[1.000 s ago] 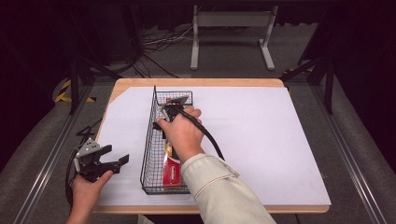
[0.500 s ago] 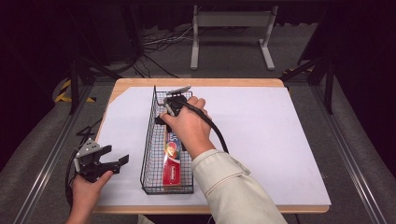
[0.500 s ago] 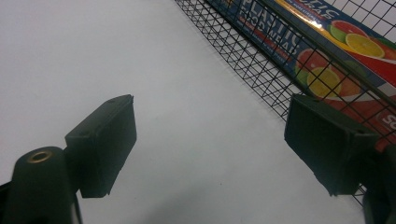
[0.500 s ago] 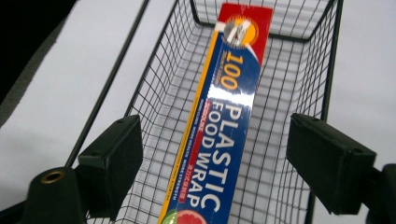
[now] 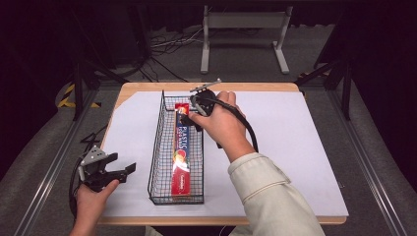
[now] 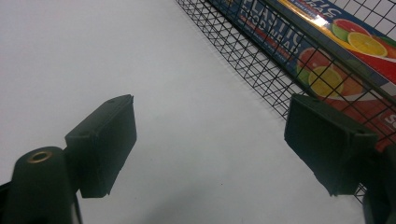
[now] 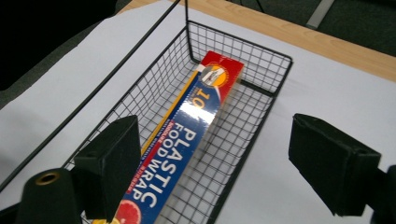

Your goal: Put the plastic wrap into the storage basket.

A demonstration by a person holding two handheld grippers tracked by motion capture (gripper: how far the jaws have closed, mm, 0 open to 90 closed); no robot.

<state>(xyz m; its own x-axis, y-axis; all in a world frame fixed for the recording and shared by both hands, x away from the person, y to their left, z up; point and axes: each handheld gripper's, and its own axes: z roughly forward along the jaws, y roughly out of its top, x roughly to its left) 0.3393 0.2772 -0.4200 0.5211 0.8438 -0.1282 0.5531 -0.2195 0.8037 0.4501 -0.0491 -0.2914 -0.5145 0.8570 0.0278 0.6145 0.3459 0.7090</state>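
The white table top (image 5: 295,147) is bright, and the floor and room around it are very dark, almost black at the far left and right. The light seems to come from above, because shadows are small and soft. A faint grey shadow lies on the white under the left gripper (image 6: 210,135). The high view is a bit soft and grainy, and small things look fuzzy. In the right gripper view, a shiny white glare sits on the plastic wrap box (image 7: 196,140), and another bright spot shows on it in the left gripper view. The black jaws close to both cameras look dark, blurry and flat. The wire basket (image 7: 261,93) lines look sharp.
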